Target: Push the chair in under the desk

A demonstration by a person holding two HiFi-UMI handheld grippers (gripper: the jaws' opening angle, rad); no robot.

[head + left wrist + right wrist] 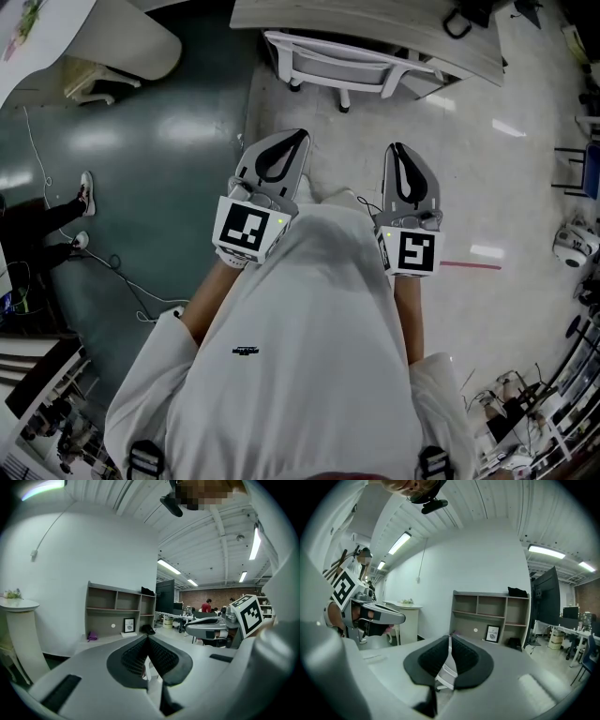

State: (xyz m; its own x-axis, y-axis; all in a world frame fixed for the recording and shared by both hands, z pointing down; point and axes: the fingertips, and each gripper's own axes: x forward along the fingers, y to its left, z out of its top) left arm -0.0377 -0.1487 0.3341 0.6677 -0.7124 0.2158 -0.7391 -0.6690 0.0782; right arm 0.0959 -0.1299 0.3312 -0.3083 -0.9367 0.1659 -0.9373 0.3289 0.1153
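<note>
While both are held close to the person's chest, the left gripper [296, 137] and right gripper [395, 150] have their fingers clenched together on nothing, well apart from the chair [339, 64]. Chair stands ahead, seat apparently part-way under the worktop [375, 26]. Risks: clenched tips give only a narrow contact, so a push off-centre on the backrest may slip or swing the chair on its castors — an armrest could then catch the worktop edge and stop it short.

head view looks steeply down; gripper views face level, share shelf unit [117, 606]
</note>
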